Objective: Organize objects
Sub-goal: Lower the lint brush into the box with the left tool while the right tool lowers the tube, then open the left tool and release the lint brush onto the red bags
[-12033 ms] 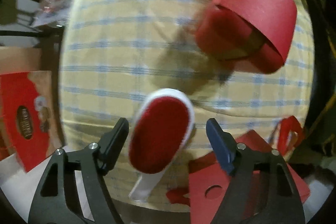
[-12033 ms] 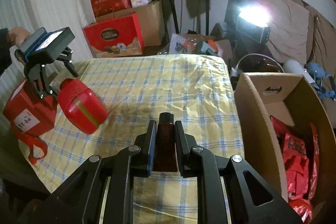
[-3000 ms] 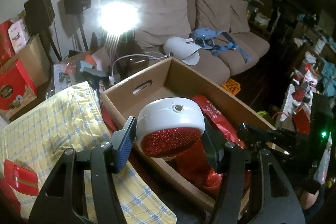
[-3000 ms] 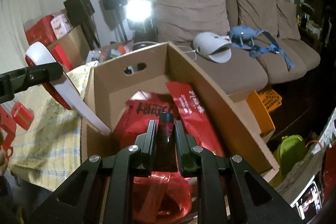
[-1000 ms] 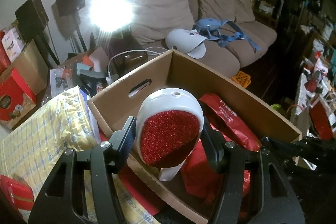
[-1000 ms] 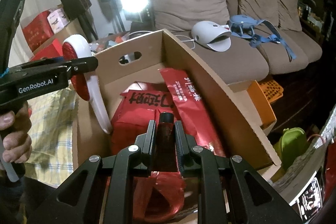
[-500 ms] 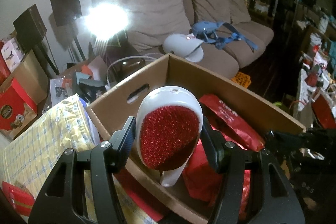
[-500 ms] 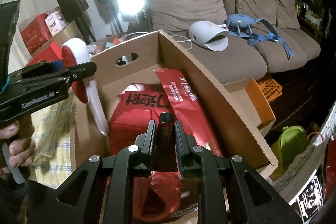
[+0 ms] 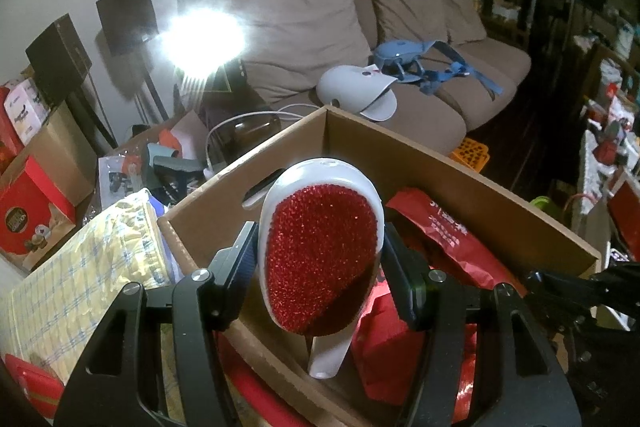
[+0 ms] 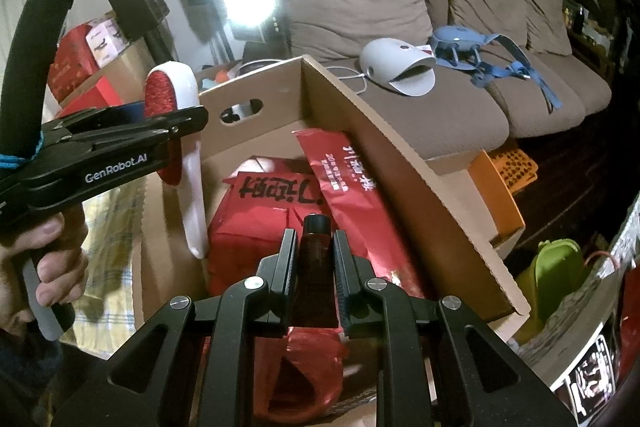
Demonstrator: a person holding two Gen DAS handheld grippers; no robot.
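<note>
Left gripper (image 9: 320,259) clamped at mid-spread on the white lint brush (image 9: 320,251), red pad facing the camera, handle hanging down inside the near-left corner of the cardboard box (image 9: 440,155).

Right gripper (image 10: 314,259) pinched nearly closed on a dark brown bottle (image 10: 316,247), held over the box's near edge.

Risks, as I judge them:
- Brush handle looks close to the box wall; on release it could catch the rim and tip out toward the checked cloth (image 9: 80,267).
- Bottle may roll off the sloped red packets (image 10: 352,179) if dropped.

Around: box already crowded with red packets, little flat floor left. Beyond it, a brown sofa (image 10: 400,7) carrying a white helmet-like shell (image 10: 396,71). Both grippers share the same opening; collision possible.
</note>
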